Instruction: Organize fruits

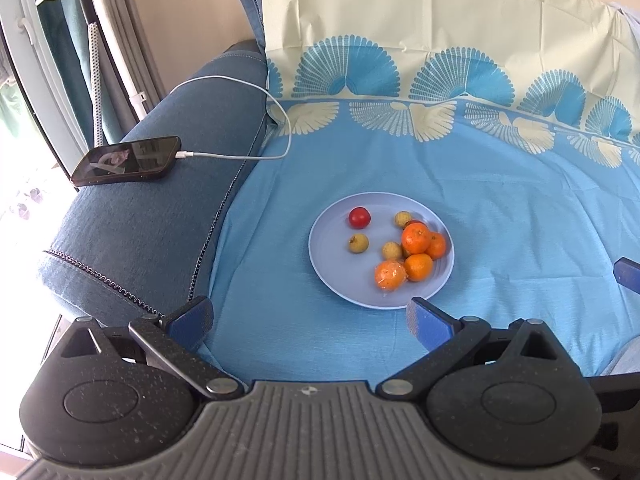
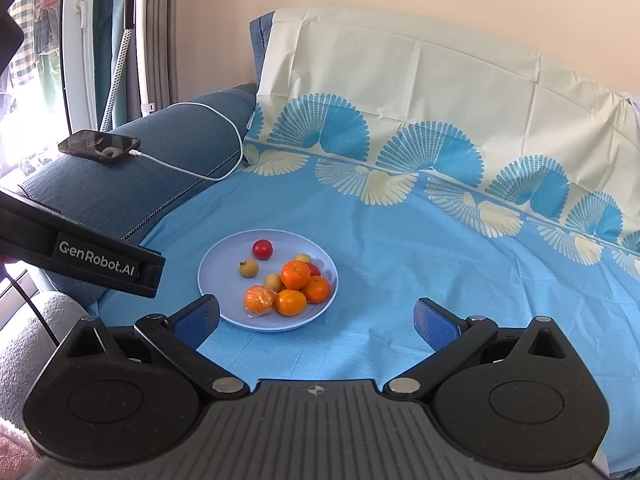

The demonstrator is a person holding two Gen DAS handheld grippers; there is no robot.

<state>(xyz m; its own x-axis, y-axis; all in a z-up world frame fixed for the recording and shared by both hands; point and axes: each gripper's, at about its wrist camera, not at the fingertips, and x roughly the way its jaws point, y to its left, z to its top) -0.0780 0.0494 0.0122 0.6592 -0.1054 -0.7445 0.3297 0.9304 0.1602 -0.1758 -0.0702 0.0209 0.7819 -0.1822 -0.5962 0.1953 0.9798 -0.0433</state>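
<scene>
Blue patterned cloth (image 1: pixel 400 168) covers the sofa seat; on it sits a pale blue plate (image 1: pixel 332 276) holding every fruit in view: four oranges (image 1: pixel 416 238), one plastic-wrapped, three small longans (image 1: pixel 358 243) and a red tomato (image 1: pixel 359 217). All gathered, unsorted by kind; stage undeterminable. Left gripper (image 1: pixel 310 320) and right gripper (image 2: pixel 316 320) hover near, fingers spread, empty. Only the right view shows a second red fruit (image 2: pixel 314 269) behind the oranges.

bright daylight from left window (image 1: pixel 16 152) | overexposed | fisheye-bent edges
</scene>
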